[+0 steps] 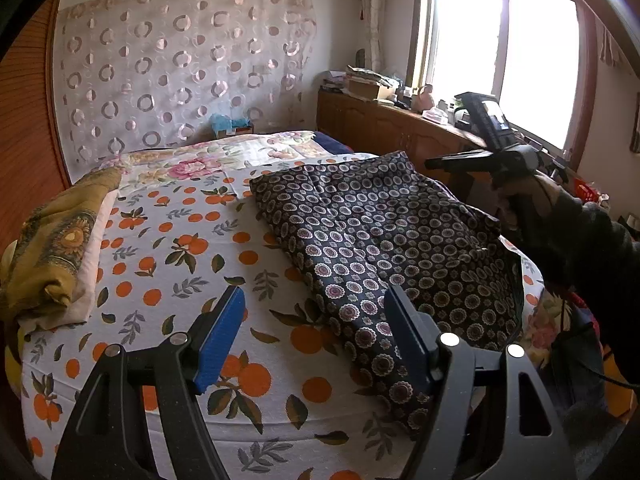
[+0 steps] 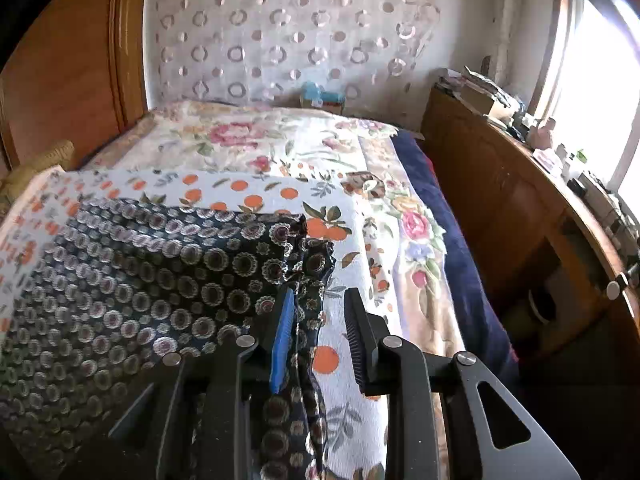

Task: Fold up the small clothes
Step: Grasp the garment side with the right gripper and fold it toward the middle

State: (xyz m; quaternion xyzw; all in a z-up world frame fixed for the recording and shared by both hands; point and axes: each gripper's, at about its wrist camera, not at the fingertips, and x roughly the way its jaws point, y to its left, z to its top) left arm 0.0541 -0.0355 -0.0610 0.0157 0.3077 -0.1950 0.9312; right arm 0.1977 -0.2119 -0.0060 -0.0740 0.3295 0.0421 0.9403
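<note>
A dark garment with a flower-circle print (image 1: pixel 384 240) lies spread on the bed's orange-print sheet (image 1: pixel 168 248). My left gripper (image 1: pixel 316 312) is open and empty, hovering above the garment's near left edge. In the right wrist view, my right gripper (image 2: pixel 320 300) is open, with the garment's right edge (image 2: pixel 308 280) lying loosely between its fingers. The garment's main body (image 2: pixel 160 280) spreads to the left. In the left wrist view the right gripper's body (image 1: pixel 492 136) is held above the garment's far right edge; its fingertips are hidden there.
A folded yellow patterned cloth (image 1: pixel 52 248) lies at the bed's left edge. A floral quilt (image 2: pixel 256 140) covers the far bed. A wooden cabinet (image 2: pixel 520 208) with clutter stands right, under a bright window (image 1: pixel 500 48). A dotted curtain (image 1: pixel 180 60) hangs behind.
</note>
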